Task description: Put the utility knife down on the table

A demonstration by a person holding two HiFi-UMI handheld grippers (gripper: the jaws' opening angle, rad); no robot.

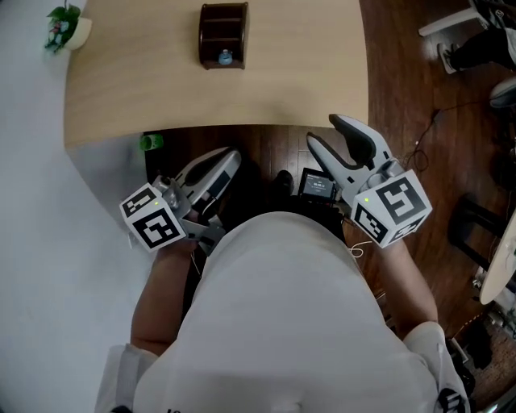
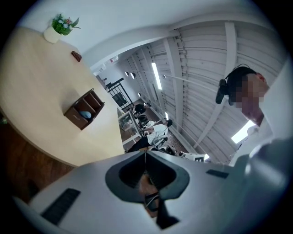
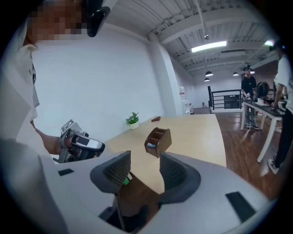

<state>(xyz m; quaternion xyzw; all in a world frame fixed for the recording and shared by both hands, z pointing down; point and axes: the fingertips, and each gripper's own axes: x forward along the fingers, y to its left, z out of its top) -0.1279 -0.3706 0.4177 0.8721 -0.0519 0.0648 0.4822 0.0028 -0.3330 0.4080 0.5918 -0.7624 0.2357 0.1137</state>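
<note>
At the upper left of the head view, a small plant in a white pot (image 1: 64, 24) stands on the corner of the pale wooden bench (image 1: 145, 89). A small green thing (image 1: 151, 143) shows just under the bench's near edge. Lower left in the frame, the left tongs (image 1: 232, 155) hang over the dark wood floor (image 1: 266, 145), short of the bench. Their two halves are pressed together with nothing between them. At the top centre, a brown desk organizer (image 1: 223, 34) stands on the bench, well apart from both tongs. A small blue thing (image 1: 225, 57) lies in its front compartment, too small to tell what it is. I cannot tell where the utility knife is, as neither tongs carry it. Right of centre, the right tongs (image 1: 329, 134) are held apart and empty, their tips just at the bench's near edge.
</note>
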